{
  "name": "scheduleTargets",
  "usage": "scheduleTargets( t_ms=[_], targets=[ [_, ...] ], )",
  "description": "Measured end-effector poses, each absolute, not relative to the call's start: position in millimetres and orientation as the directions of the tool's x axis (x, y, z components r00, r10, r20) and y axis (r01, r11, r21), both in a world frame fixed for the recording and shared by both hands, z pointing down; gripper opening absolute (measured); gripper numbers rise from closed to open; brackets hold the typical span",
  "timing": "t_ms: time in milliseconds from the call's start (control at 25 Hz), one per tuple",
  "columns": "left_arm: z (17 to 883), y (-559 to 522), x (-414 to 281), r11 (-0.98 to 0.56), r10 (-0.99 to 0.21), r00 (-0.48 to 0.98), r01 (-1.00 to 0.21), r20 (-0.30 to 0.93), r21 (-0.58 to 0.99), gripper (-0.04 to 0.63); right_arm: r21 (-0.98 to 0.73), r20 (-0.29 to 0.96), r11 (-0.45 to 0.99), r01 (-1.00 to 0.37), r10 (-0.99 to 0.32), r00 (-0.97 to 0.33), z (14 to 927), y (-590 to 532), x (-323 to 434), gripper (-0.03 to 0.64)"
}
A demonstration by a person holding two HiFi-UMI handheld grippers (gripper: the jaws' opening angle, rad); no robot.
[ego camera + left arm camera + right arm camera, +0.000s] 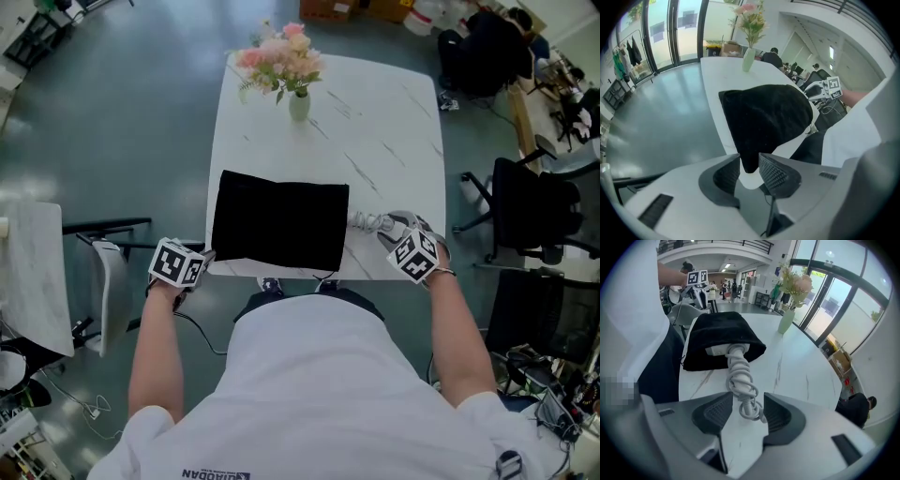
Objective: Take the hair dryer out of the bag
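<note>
A black fabric bag (pixel 279 225) lies flat at the near edge of the white marble table (pixel 375 122). From its right opening a white hair dryer part (pixel 723 350) shows, and its coiled white cord (pixel 367 222) trails out onto the table. My left gripper (pixel 749 164) is at the bag's near left corner, jaws apart, with that corner of black fabric (pixel 764 117) hanging between the pads. My right gripper (pixel 747 411) stands open around the end of the cord (pixel 743 380), its pads not pressing on it. The rest of the dryer is hidden inside the bag.
A pale green vase of pink flowers (pixel 298 98) stands at the table's far side. A black office chair (pixel 534 211) is to the right of the table, and a white chair (pixel 103 272) is at its near left. My torso is close against the table's front edge.
</note>
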State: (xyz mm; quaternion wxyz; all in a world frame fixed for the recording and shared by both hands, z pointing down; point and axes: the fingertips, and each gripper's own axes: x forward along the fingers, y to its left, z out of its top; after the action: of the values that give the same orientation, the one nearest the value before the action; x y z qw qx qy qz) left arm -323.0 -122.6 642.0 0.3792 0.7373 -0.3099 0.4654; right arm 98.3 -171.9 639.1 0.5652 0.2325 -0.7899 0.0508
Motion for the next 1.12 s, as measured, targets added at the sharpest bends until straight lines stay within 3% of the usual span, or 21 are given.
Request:
scheduleTargets(
  t_ms=[200,320,440,800,1120],
  targets=[
    [622,-170,-278,-0.679,-0.253,0.402,-0.721,0.88,0.134,0.137,0.187,0.884,0.891,-0.413,-0.336,-0.325,624,-183,56,0.219],
    [631,-189,-229,-0.821,-0.266,0.371,-0.571,0.89,-0.008,0.137,0.173,0.895,0.908,-0.381,-0.306,-0.324,636,-186,34,0.219],
    [647,-202,-194,-0.879,-0.231,0.349,-0.474,0.908,-0.041,0.14,0.168,0.913,0.924,-0.344,-0.278,-0.299,648,-188,20,0.219],
    [677,-205,-177,-0.883,-0.119,0.32,-0.467,0.94,0.047,0.14,0.181,0.933,0.945,-0.272,-0.252,-0.257,658,-183,15,0.23],
    [692,-202,-179,-0.864,-0.105,0.302,-0.5,0.948,0.064,0.138,0.213,0.943,0.96,-0.183,-0.251,-0.218,669,-186,5,0.233]
  ],
)
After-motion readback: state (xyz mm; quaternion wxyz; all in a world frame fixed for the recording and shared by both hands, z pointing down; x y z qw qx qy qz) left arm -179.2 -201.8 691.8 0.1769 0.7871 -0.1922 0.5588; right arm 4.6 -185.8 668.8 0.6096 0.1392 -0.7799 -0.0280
